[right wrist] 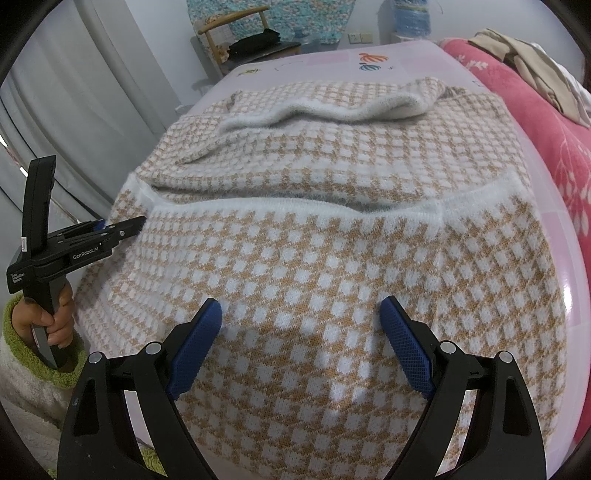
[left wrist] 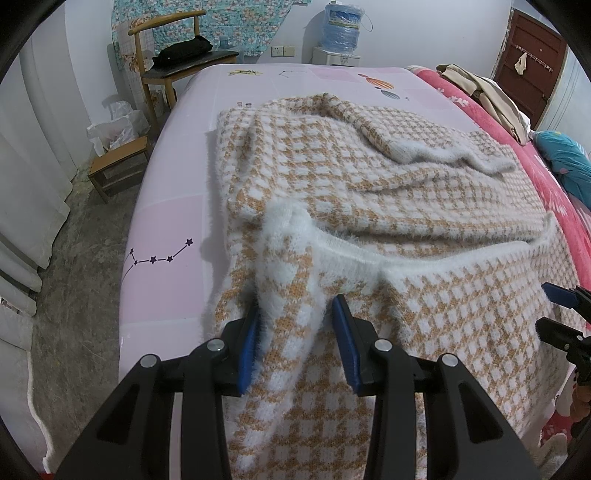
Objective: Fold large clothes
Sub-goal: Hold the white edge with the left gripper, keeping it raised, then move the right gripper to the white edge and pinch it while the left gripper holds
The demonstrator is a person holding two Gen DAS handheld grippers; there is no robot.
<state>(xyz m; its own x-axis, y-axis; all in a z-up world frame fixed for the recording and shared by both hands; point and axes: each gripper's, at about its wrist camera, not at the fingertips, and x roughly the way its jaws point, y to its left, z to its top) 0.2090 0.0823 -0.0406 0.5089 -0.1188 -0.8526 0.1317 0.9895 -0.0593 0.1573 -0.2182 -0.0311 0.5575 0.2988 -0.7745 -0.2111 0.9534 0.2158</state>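
Observation:
A large fuzzy sweater [left wrist: 388,184] with an orange and white check lies spread on the pink bed; it also fills the right wrist view [right wrist: 314,258]. Its near part is folded over, with a white ribbed hem [right wrist: 280,206] running across. My left gripper [left wrist: 295,314] is open, its jaws either side of a raised ridge of the sweater at its left edge. It shows at the left of the right wrist view [right wrist: 129,223]. My right gripper [right wrist: 301,314] is open and empty, just above the near part of the sweater. It shows at the right edge of the left wrist view [left wrist: 554,306].
The pink bedsheet [left wrist: 173,229] shows left of the sweater. A red blanket [right wrist: 535,110] with beige clothes [left wrist: 487,96] lies along the right side. A wooden chair [left wrist: 177,55] and a low stool [left wrist: 118,166] stand off the bed's far left. A water dispenser [left wrist: 341,33] stands by the far wall.

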